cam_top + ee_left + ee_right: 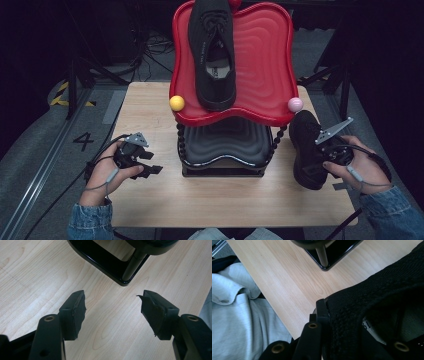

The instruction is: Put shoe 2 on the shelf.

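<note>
Black shoe point(306, 150) at the right edge of the wooden table point(150, 200) is the thing in hand, but going left to right: the left gripper point(150, 162) sits in the person's left hand point(107, 175) above the left part of the table, near the foot of the rack. In the left gripper view its jaws stand well apart with nothing between them, bare wood under them, and the black base frame point(112, 267) of the rack lies just ahead.

At the middle stands a two-tier rack: a dark lower tray point(225, 142) and above it a red tray point(265, 60) with a wavy rim. A second black shoe point(212, 50) lies lengthwise on the red tray, laces up. A yellow ball point(176, 103) caps the rack's front left corner and a pink ball point(295, 104) the front right corner.

To the right of the rack, the right gripper point(320, 155) in the right hand point(362, 167) is clamped on the black shoe at its collar; in the right gripper view one jaw presses the outside of the knit upper point(372, 302) and the other lies inside the opening. In the high view the shoe is tilted beside the rack's right side, over the table edge; whether its sole touches the wood I cannot tell
</note>
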`<action>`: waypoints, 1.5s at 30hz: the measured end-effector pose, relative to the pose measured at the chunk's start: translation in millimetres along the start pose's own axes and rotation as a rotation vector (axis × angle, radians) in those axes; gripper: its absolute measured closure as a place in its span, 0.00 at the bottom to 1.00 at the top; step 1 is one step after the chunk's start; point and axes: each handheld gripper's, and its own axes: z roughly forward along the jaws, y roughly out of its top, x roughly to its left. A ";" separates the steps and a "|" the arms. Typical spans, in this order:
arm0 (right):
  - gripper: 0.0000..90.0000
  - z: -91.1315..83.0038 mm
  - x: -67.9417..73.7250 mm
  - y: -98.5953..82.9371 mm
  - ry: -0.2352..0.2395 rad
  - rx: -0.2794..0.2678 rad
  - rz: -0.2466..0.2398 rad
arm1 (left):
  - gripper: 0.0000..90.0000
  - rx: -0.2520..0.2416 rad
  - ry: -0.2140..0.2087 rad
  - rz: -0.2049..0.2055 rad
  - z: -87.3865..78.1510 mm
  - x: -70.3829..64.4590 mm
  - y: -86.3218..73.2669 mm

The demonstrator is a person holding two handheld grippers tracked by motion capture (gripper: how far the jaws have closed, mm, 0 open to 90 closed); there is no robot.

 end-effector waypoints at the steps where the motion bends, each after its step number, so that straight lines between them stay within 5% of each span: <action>1: 0.97 0.0 0.0 0.0 0.000 0.000 0.000 | 0.41 -0.007 0.002 -0.001 -0.2 -0.1 -0.4; 26: 0.97 -97.9 28.9 51.1 -0.084 -0.042 -0.079 | 0.37 -0.001 -0.006 -0.037 1.4 -0.9 -1.7; 45: 0.97 -150.7 39.6 76.0 -0.126 -0.097 -0.108 | 0.35 0.055 -0.011 -0.069 4.7 0.7 -4.6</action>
